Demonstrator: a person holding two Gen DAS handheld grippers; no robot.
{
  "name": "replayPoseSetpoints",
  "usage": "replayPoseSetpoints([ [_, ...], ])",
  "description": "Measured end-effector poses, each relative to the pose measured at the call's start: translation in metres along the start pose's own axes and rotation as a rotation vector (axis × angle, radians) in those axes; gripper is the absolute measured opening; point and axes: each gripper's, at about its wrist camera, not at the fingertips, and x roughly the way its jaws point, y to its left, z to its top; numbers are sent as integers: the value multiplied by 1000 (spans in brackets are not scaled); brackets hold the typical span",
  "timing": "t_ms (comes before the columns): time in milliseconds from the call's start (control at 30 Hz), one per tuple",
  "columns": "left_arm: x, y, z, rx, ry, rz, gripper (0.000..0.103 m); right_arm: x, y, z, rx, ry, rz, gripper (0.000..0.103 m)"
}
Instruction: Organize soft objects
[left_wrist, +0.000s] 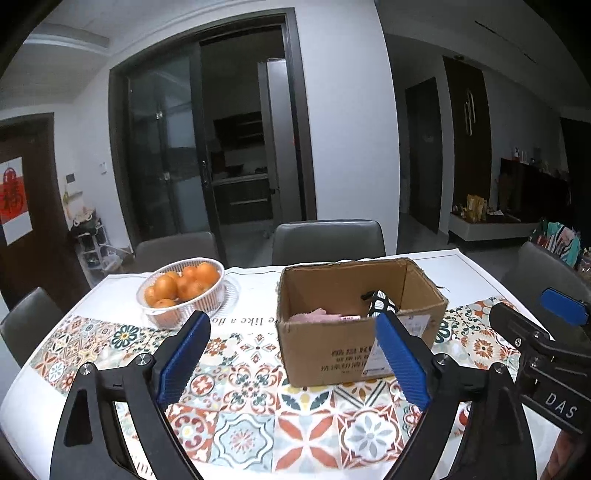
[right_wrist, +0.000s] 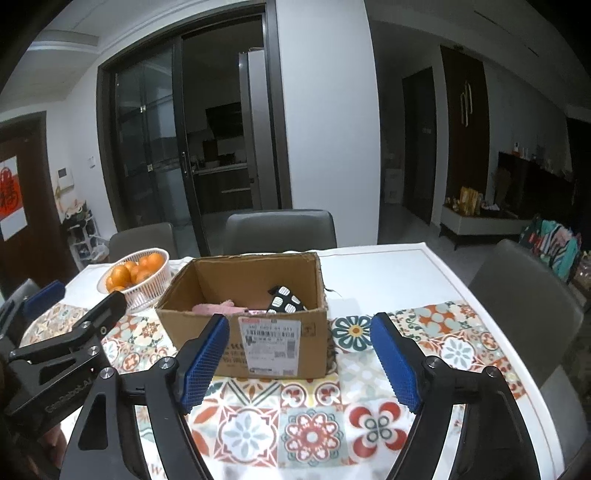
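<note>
Both my tongs are spread wide and holding nothing: left tongs (left_wrist: 291, 354) and right tongs (right_wrist: 299, 354) hang side by side over the patterned bench (right_wrist: 310, 435). The soft stuff already sits in the cardboard box (right_wrist: 258, 343) straight ahead: a pink cloth (right_wrist: 216, 307) on the left of the floor, and a black-and-white patterned thing (right_wrist: 286, 300), maybe a sock, leaning at the right. From the left tongs the box lies ahead and a bit right; the right tongs look squarer on it. Can't see any loose soft item on the bench, so it looks nearly done.
</note>
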Motion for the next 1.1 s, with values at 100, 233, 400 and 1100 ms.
replayPoseSetpoints([
  [100, -22, 5, -9, -13, -15, 15, 96, -17, 1, -8, 3, -10, 1, 83],
  [233, -47, 9, -21, -12, -30, 44, 97, -37, 7, -20, -9, -18, 14, 86],
  [400, -76, 15, -39, -20, -44, 64, 100, -65, 14, -35, -40, -42, 14, 87],
  [1100, -156, 20, -98, -15, -63, 76, 103, -144, 21, -93, -93, -100, 12, 92],
])
